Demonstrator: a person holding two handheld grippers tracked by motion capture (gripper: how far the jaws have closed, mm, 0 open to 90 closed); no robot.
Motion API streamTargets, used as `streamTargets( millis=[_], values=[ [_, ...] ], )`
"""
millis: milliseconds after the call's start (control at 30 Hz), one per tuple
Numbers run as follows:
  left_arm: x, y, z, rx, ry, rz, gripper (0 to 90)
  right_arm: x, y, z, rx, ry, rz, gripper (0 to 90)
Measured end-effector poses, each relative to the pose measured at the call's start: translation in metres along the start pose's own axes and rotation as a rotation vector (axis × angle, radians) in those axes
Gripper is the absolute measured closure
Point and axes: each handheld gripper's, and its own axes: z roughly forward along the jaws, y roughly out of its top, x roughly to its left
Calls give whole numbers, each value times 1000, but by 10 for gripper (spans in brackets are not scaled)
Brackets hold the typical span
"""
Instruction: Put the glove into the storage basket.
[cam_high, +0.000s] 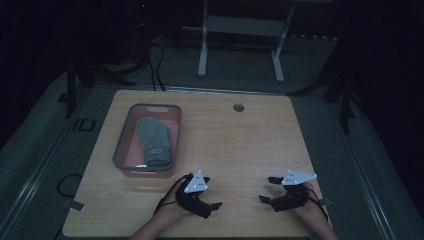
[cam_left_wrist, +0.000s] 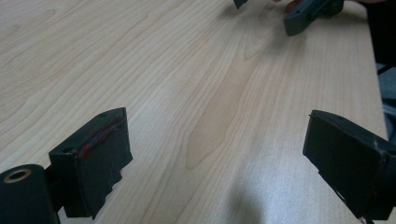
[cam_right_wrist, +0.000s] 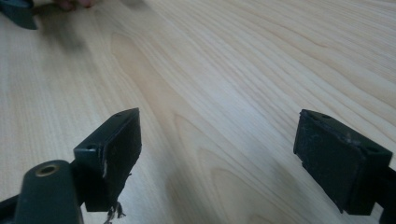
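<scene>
left gripper (cam_high: 212, 197): jaws spread, empty, low over table (cam_high: 240, 145)
right gripper (cam_high: 267, 190): jaws spread, empty
grey mitten (cam_high: 154, 141): inside pink bin (cam_high: 120, 145), well beyond left gripper

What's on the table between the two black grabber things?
Nothing: in the high view just bare wooden table lies between the left gripper and the right gripper. The pink basket sits off to the left.

Was a light wooden table (cam_high: 240, 135) with a small round hole (cam_high: 238, 107) near its far edge — bore a pink bin (cam_high: 120, 155) at left.
</scene>
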Motion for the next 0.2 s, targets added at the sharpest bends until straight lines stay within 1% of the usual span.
streamTargets(
  millis=[133,200],
  values=[
    [0,-1,2,1,7,4,79,-3,-1,-1,-12,-11,14,154],
    [0,-1,2,7,0,2,79,-3,-1,-1,-14,-10,11,154]
  ],
)
